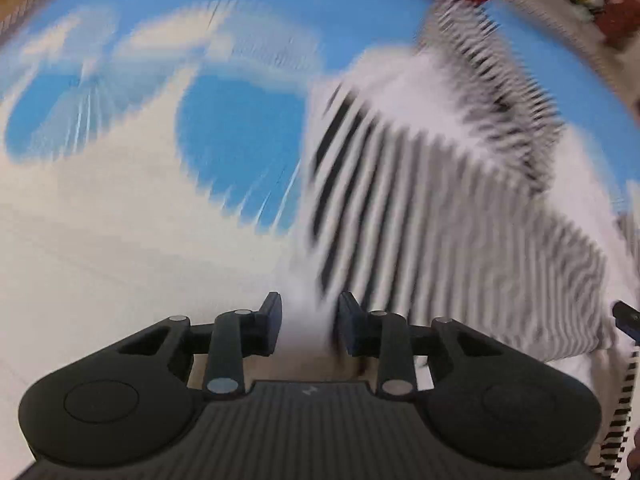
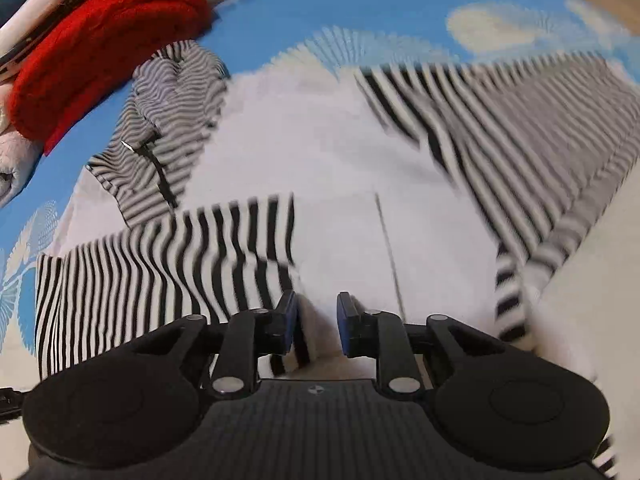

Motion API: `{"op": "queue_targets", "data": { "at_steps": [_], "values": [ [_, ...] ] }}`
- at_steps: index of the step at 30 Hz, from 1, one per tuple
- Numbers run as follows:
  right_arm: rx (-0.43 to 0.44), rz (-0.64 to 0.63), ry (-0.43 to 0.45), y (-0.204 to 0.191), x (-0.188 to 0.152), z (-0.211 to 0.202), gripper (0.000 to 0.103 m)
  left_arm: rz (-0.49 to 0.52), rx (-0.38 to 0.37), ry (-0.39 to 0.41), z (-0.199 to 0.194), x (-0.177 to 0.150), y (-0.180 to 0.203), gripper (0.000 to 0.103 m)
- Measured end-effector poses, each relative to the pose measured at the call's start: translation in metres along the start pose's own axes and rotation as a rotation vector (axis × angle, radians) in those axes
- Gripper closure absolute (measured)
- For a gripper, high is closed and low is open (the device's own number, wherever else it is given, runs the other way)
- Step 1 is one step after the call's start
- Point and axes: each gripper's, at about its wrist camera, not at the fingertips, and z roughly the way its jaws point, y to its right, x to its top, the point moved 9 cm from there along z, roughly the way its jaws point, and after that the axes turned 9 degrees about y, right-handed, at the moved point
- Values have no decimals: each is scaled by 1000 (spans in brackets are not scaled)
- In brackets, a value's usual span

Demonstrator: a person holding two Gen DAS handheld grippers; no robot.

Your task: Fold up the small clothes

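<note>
The striped garment (image 2: 320,184) is lying on the blue sheet (image 1: 224,136). The left gripper (image 1: 307,326) and right gripper (image 2: 317,322) are narrowly straddling its near hem at six o'clock; both should be pinching evenly before lifting.

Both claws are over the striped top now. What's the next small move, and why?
Probably close the left claw on the white fabric edge between its pads. The striped top lies partly spread on the blue sheet, and cloth sits in both claws' gaps, the right claw included, neither visibly pinched.
</note>
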Motion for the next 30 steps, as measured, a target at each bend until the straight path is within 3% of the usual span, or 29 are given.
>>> {"op": "queue_targets", "data": {
  "at_steps": [2,5,8,11,14,16,17,20,23,25,27,30],
  "values": [
    [5,-15,20,0,4,-3,63,46,-25,5,-2,-1,12,68],
    [-8,50,-90,15,-8,9,63,28,5,-134,21,-33,8,68],
    [-24,37,-12,21,12,-11,63,82,35,-39,-1,-13,20,67],
    [-7,81,102,40,42,-43,63,68,-47,77,-36,11,44,62],
    [-18,147,221,82,73,-70,64,56,-98,94,-51,15,66,61],
    [-57,170,293,120,88,-82,96,61,-131,100,-57,13,77,61],
    [-63,190,326,142,95,-87,103,74,-135,101,-57,15,84,61],
    [-140,255,398,212,108,-93,103,106,-133,93,-56,12,95,61],
    [-181,371,415,272,111,-81,98,105,-119,80,-49,7,95,61],
    [-195,466,399,306,110,-65,89,98,-107,70,-42,3,89,61],
    [-162,536,401,325,109,-47,79,96,-106,59,-38,1,89,61],
    [-180,608,381,345,106,-18,64,117,-111,57,-35,1,91,61]
  ]
}}
